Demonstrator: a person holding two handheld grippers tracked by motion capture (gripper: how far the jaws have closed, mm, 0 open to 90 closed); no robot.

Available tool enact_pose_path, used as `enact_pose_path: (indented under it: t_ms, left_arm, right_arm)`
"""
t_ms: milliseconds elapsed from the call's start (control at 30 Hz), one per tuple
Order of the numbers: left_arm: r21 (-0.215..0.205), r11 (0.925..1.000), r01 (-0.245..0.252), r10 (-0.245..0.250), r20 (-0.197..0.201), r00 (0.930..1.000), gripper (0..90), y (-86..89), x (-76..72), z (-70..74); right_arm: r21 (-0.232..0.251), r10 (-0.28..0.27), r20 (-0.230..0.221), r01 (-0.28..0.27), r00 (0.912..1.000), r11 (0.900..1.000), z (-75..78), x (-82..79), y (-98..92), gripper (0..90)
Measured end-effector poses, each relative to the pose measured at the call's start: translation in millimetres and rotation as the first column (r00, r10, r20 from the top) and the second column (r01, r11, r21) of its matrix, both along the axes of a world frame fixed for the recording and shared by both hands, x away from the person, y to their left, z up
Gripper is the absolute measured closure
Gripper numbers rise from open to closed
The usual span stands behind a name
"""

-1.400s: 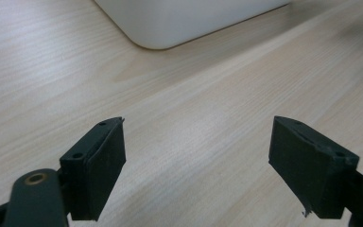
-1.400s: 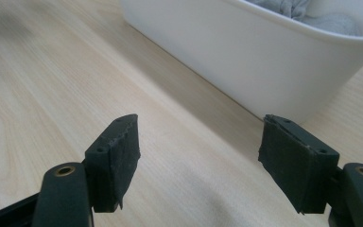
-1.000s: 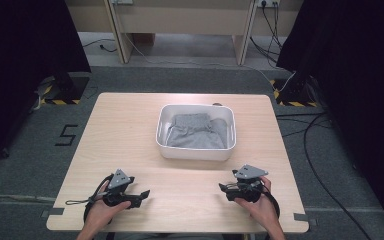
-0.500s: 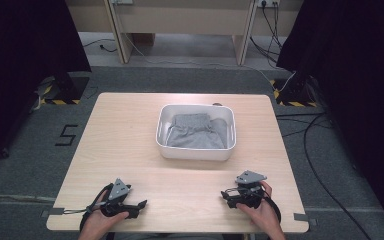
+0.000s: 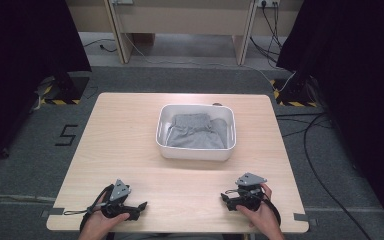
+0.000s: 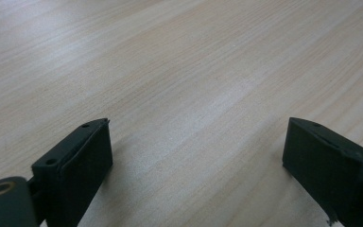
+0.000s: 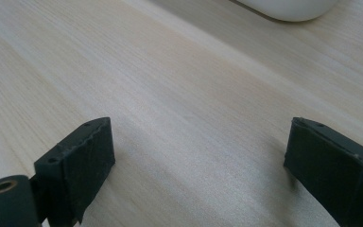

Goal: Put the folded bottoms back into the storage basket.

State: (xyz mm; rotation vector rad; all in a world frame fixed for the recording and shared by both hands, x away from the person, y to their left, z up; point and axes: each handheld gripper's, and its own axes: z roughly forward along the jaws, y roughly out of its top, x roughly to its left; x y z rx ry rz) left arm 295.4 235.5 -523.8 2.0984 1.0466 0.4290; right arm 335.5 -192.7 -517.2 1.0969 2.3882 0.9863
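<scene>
A white tub (image 5: 196, 152) stands in the middle of the wooden table (image 5: 130, 130), and a crumpled grey cloth (image 5: 197, 132) lies inside it. My left gripper (image 5: 141, 205) rests low at the near left edge, its jaws pointing right. Its jaws have just been opening, and in the left gripper view the left gripper (image 6: 196, 137) stands open with bare wood between the pads. My right gripper (image 5: 225, 197) rests at the near right, pointing left. It too has just been opening, and the right gripper (image 7: 198, 137) is wide open on nothing. The tub's rim (image 7: 288, 7) shows beyond it.
Bare tabletop lies between the two grippers and the tub. Black curtains hang at both sides. Cables (image 5: 310, 150) run over the grey floor on the right, and a taped 5 (image 5: 67, 135) marks the floor on the left.
Both hands have drawn back a little toward the near edge of the table. The tub and cloth have not moved.
</scene>
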Motion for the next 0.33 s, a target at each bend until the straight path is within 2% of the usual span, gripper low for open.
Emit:
enact_pose_path:
  t_ms: [333]
  left_arm:
    - [0.008,0.9999,0.013,-0.013,-0.004,0.9999,5.8,-0.5,0.5,-0.1]
  right_arm:
    - [0.001,0.000,-0.002,0.000,1.0000,1.000,0.0,0.1,0.0,9.1]
